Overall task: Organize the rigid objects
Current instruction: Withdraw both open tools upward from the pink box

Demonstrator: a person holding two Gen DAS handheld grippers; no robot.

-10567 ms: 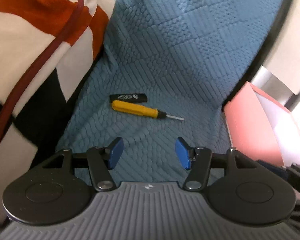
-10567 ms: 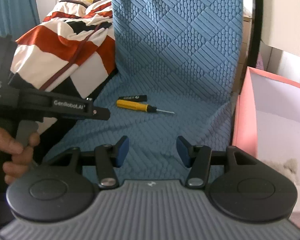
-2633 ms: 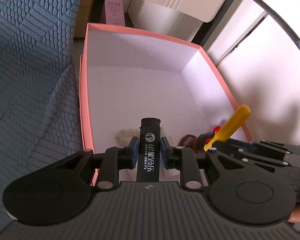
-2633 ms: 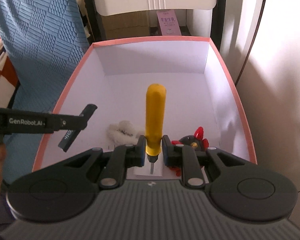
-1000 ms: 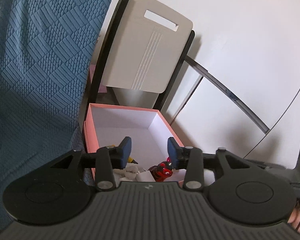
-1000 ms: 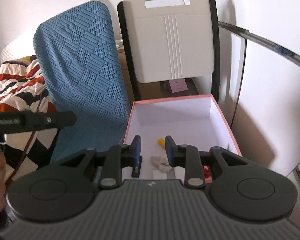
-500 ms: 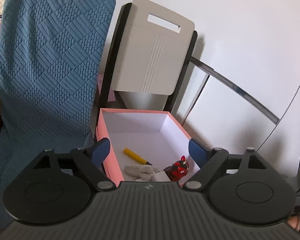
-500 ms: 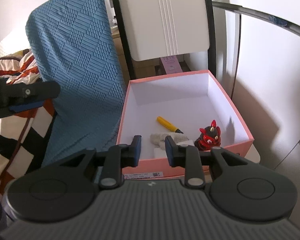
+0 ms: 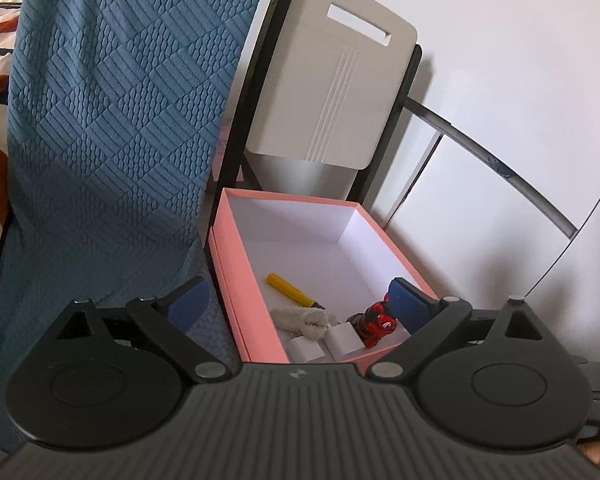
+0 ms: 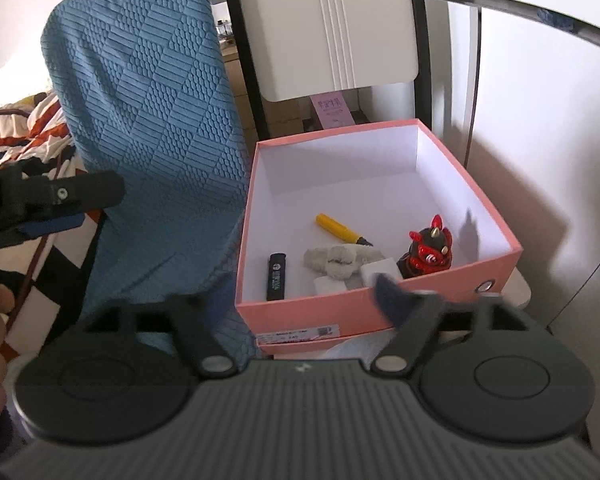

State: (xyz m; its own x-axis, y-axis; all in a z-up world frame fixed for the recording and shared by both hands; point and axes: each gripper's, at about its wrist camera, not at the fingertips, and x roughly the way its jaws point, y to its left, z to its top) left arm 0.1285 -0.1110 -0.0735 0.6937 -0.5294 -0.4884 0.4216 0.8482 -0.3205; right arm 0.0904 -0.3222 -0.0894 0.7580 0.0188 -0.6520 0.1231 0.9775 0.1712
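Observation:
The pink box [image 10: 340,312] stands to the right of the blue cover. Inside lie the yellow screwdriver [image 10: 338,229] and the black lighter [image 10: 277,277], beside a red and black figurine [image 10: 428,254], a white fluffy thing [image 10: 342,260] and small white blocks [image 10: 374,271]. In the left wrist view the box [image 9: 244,276] holds the screwdriver [image 9: 290,289] and figurine [image 9: 374,320]; the lighter is hidden. My left gripper [image 9: 300,302] is open and empty above the box's near edge. My right gripper [image 10: 300,300] is open, blurred, empty, in front of the box.
A blue textured cover [image 10: 148,128] drapes on the left. A white folded chair with a black frame [image 10: 332,28] stands behind the box. A patterned orange and white blanket [image 10: 28,136] lies far left. A white wall [image 9: 520,80] is on the right.
Both grippers have let go of the lighter and screwdriver into the box and drawn back. The right gripper's jaws have just swung wide open; the left has opened fully.

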